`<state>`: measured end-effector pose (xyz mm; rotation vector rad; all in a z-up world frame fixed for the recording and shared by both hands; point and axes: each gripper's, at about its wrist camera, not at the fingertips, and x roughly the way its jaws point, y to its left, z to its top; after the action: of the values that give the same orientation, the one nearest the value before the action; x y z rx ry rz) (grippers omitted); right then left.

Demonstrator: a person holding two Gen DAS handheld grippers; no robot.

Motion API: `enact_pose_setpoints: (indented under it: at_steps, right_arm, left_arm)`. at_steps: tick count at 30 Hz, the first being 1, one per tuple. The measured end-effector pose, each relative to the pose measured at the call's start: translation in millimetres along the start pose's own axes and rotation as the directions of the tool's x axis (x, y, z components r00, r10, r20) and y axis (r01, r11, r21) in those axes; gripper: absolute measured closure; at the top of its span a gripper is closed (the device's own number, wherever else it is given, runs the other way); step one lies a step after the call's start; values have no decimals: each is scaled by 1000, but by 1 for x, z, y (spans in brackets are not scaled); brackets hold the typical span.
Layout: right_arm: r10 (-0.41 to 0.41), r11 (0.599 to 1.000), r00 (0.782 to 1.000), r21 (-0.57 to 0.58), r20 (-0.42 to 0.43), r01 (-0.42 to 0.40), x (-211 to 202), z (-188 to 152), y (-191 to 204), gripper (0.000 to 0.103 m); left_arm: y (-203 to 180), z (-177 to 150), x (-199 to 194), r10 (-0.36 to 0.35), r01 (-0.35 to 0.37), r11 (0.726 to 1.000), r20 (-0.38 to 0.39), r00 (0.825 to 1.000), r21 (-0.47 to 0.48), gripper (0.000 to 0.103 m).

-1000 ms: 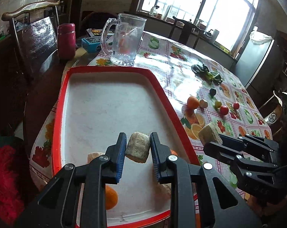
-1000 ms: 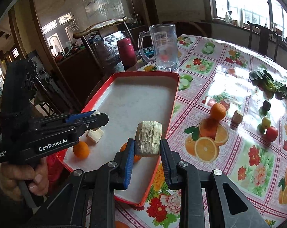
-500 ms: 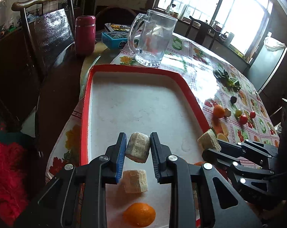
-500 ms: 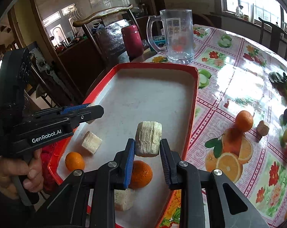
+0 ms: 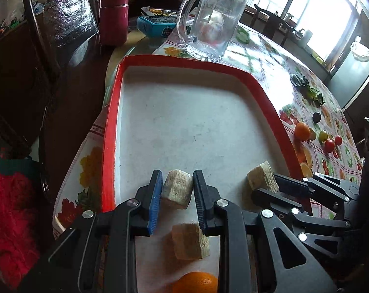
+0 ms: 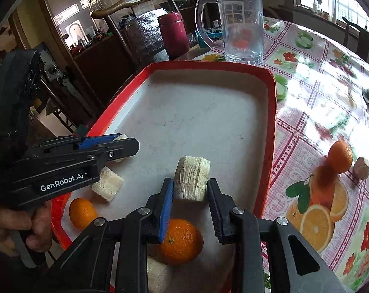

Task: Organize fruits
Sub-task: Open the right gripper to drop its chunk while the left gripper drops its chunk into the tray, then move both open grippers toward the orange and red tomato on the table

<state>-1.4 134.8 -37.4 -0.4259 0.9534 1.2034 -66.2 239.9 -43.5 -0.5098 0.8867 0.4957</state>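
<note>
A red-rimmed white tray point(image 5: 111, 122) lies on the flowered tablecloth. My left gripper point(image 5: 177, 188) is shut on a pale banana piece point(image 5: 177, 191), low over the tray's near end. My right gripper point(image 6: 190, 185) holds a second banana piece point(image 6: 191, 178) just above the tray floor. Its jaws are starting to open, but both pads still touch the piece. In the tray lie a loose banana piece point(image 6: 107, 186), another at the bottom edge point(image 6: 157, 276) and two oranges point(image 6: 182, 241) point(image 6: 82, 212). A hand point(image 6: 38, 224) grips the left gripper's handle.
A glass mug point(image 5: 211, 24) stands beyond the tray's far rim, with a red flask point(image 5: 113, 19) and a blue box point(image 5: 157, 26) behind it. To the right, on the cloth, are an orange point(image 6: 340, 156), small fruits point(image 5: 329, 145) and greens point(image 5: 306, 88). A chair point(image 5: 62, 24) stands at the left.
Both grippers came forward and down over the tray, each still with its banana piece. The loose pieces and oranges in the tray now show closer beneath them.
</note>
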Motion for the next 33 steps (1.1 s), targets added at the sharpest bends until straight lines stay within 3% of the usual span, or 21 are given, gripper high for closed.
enact_pose_setpoints:
  at_steps: [17,33]
  right_arm:
    - [0,998,994,69,106,-7,-65,-20,-23,69]
    - [-94,970,985,234,141,59,-114,-69,-99,66]
  left_arm:
    - [-18,-3,-23,13,-13,1000,41,999,12,80]
    - [-83,-6,-30,-40,34,992,42,998,119,78]
